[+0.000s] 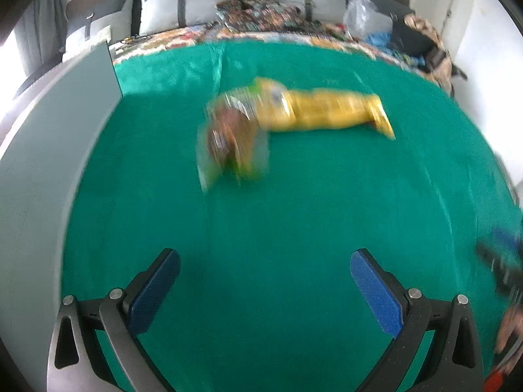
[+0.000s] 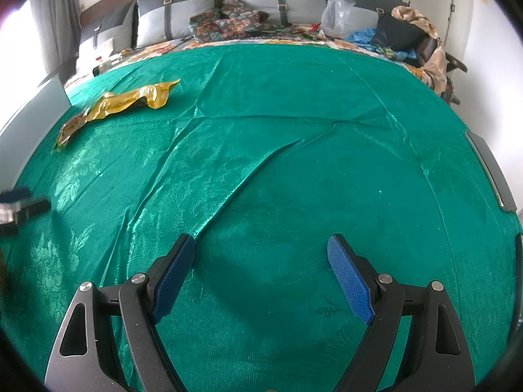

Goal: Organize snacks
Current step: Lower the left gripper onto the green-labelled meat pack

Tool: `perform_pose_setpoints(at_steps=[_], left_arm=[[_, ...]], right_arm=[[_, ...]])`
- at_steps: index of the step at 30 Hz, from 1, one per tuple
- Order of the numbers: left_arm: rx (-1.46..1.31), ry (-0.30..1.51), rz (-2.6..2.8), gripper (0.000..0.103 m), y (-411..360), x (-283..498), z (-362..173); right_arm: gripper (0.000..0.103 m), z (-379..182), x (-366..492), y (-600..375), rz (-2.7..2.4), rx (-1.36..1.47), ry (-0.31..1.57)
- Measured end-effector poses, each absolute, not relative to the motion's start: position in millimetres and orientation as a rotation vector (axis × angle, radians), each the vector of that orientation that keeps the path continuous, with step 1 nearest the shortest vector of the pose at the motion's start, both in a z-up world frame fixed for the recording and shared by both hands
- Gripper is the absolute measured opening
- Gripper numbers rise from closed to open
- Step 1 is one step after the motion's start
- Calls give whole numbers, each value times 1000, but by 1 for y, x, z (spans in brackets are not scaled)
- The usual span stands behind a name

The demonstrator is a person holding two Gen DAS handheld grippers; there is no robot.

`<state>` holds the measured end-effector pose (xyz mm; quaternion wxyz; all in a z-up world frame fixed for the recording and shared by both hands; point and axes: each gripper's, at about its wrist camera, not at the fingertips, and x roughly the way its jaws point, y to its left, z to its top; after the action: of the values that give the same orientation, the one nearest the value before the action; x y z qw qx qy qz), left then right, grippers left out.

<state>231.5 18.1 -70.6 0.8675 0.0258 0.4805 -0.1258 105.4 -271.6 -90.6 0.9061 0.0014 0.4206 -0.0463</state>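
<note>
A long yellow snack packet lies on the green cloth, with a clear packet of brown snacks at its left end; both are blurred in the left wrist view. My left gripper is open and empty, well short of them. The yellow packet also shows in the right wrist view at the far left, with the brown packet at its near end. My right gripper is open and empty over bare, creased cloth. The right gripper shows at the left wrist view's right edge.
A grey board stands along the left edge of the cloth. Grey pillows, patterned fabric, a clear plastic bag and a pile of dark things lie at the back. A dark flat object is at the right edge.
</note>
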Motion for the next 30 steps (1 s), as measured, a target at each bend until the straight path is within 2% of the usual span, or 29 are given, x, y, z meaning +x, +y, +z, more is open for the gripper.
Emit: perform_pose_setpoints(at_steps=[7, 8, 10, 12, 14, 23, 26, 28, 30], left_arm=[[107, 1092, -189, 102, 15, 325, -72], [88, 1103, -176, 95, 18, 332, -75], [12, 1114, -226, 63, 24, 336, -79], [20, 1066, -220, 52, 26, 328, -76], [10, 1055, -229, 47, 30, 314, -77], [71, 1067, -227, 50, 42, 190, -73], [131, 1046, -232, 62, 40, 172, -81], [149, 1013, -226, 73, 41, 170, -84], [157, 987, -197, 91, 45, 173, -87]], right_arm=[[86, -90, 105, -271, -95, 4, 868], [86, -90, 105, -271, -95, 4, 868], [86, -90, 106, -271, -95, 4, 868], [86, -90, 106, -271, -95, 4, 868], [86, -90, 106, -271, -95, 4, 868], [86, -90, 106, -271, -96, 5, 868], [86, -90, 106, -271, -96, 4, 868], [86, -90, 106, -271, -96, 4, 868], [86, -90, 106, -271, -96, 4, 868]])
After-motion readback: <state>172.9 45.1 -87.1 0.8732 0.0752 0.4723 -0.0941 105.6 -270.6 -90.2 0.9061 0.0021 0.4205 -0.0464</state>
